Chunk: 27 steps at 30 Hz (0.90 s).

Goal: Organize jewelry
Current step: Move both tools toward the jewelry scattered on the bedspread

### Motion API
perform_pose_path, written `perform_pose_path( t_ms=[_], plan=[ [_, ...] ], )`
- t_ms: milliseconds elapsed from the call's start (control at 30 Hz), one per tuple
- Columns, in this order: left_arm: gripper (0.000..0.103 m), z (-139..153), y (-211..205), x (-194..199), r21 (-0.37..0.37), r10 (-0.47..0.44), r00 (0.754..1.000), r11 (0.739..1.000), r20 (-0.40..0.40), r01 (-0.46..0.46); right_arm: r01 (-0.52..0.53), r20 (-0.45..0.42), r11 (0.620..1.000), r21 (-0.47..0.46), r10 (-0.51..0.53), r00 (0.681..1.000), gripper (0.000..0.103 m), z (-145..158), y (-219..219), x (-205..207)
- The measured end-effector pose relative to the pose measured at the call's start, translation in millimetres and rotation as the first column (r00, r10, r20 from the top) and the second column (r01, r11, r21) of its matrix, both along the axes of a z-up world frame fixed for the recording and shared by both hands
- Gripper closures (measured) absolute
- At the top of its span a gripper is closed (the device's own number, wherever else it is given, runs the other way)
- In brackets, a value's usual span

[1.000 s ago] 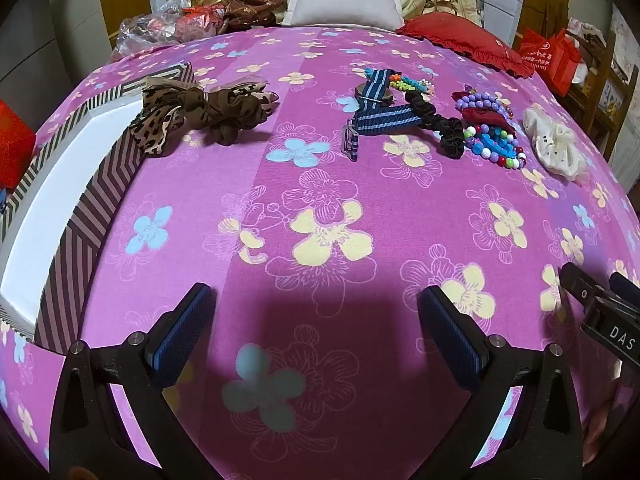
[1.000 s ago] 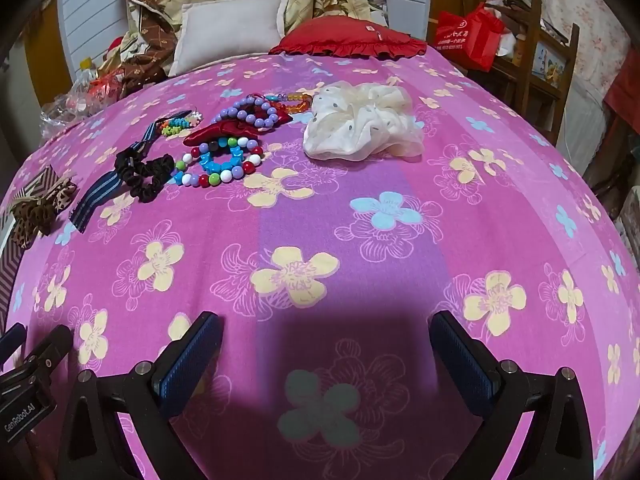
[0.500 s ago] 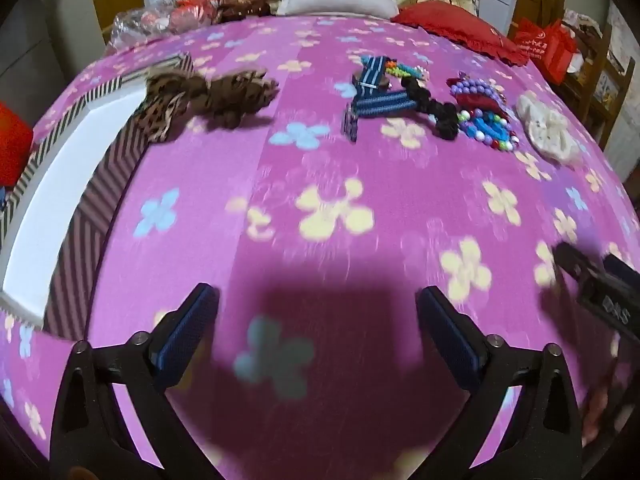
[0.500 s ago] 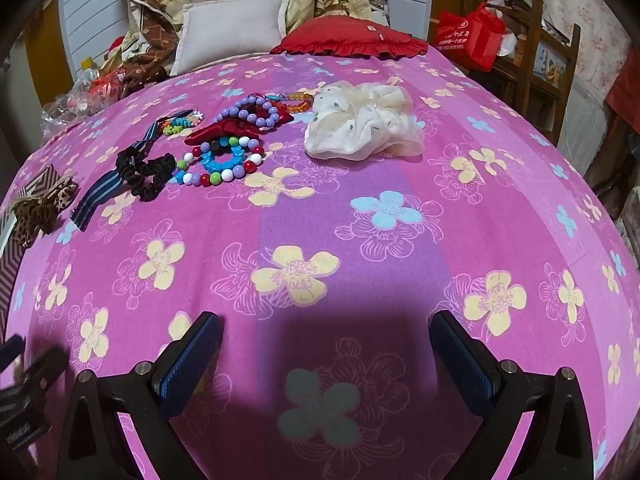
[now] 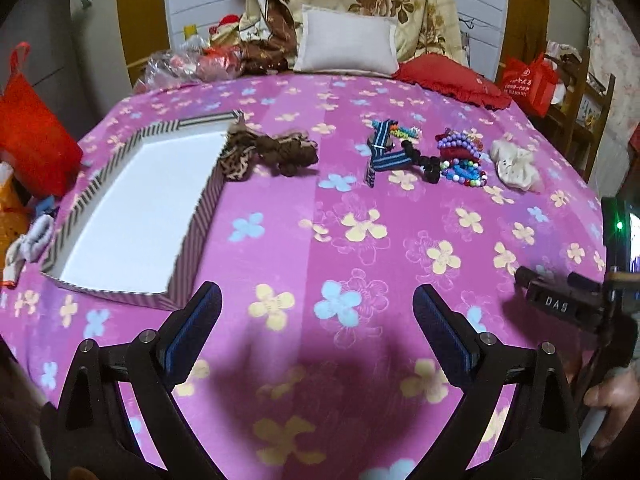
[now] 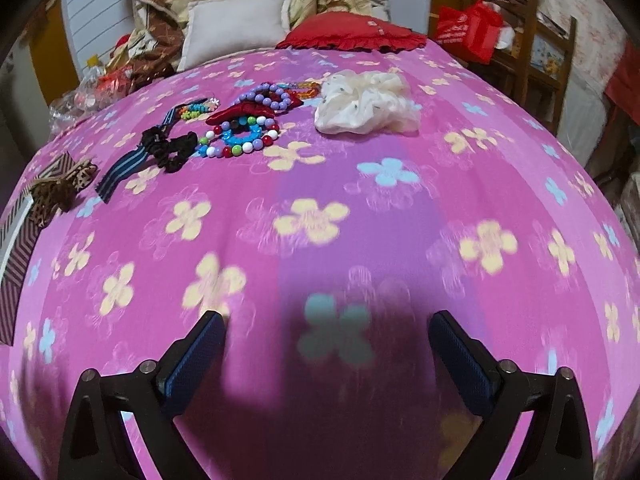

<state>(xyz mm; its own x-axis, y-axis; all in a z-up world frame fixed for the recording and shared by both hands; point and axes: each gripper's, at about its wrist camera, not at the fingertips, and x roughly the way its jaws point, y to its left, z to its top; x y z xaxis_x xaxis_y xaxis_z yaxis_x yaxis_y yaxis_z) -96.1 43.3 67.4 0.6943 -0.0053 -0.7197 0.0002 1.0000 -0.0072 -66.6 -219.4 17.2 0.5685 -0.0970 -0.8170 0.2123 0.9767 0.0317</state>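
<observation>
My left gripper (image 5: 316, 320) stands wide at the bottom of the left wrist view, its blue pads bare and nothing between them, over the pink flowered bedspread (image 5: 360, 240). My right gripper (image 6: 326, 344), at the bottom of the right wrist view, is also wide, though its jaws are closing a little; only bedspread shows between them. Part of that right tool and the hand that carries it appear at the right edge of the left view. Moving outward, the striped box (image 5: 200, 216) lies at the left of the left view, its white floor bare, so I judge that nothing has yet been sorted into it. A leopard-print bow (image 5: 272, 152) rests touching the box's far right corner, outside the wall. Toward the upper centre of the left view lie a navy striped band (image 5: 386, 158) and a black scrunchie (image 5: 420, 160), the two touching. Just right of them sits a heap of bead bracelets (image 5: 460, 156) with a red piece among them. A cream scrunchie (image 5: 516, 164) lies just beside the heap, nearest the right edge. In the right view the same row runs across the upper left, with the cream scrunchie closest to my right gripper's line. Status: task at its start; every piece is still to be picked up and boxed.
</observation>
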Motion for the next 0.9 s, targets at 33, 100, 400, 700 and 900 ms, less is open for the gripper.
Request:
perform_pose_path(
  t_ms=[33, 100, 400, 700, 900],
  plan=[
    [0.006, 2.2, 0.1, -2.6, 0.001, 0.001, 1.0, 1.0, 0.004, -0.001, 0.008, 0.01, 1.0, 0.009, -0.008, 1.0, 0.016, 1.3, 1.7, -4.3],
    [0.006, 6.7, 0.6, -7.2, -0.003, -0.002, 1.0, 1.0, 0.006, 0.002, 0.023, 0.027, 0.999, 0.042, -0.024, 0.999, 0.022, 4.8, 2.4, -13.6],
    [0.006, 29.9, 5.5, -28.4, -0.013, -0.003, 0.999, 1.0, 0.043, 0.004, 0.045, 0.23, 0.998, 0.047, -0.054, 0.972, 0.023, 65.3, 19.4, -54.2],
    [0.006, 40.3, 3.0, -38.4, -0.028, -0.019, 0.999, 0.999, 0.05, 0.02, -0.044, 0.293, 0.972, 0.23, -0.026, 0.956, 0.022, 111.2, 33.7, -67.1],
    [0.006, 40.7, 7.0, -40.5, -0.031, -0.011, 0.999, 0.999, 0.04, 0.012, -0.022, 0.239, 0.983, 0.181, -0.022, 0.971, 0.022, 100.7, 40.0, -69.8]
  ],
)
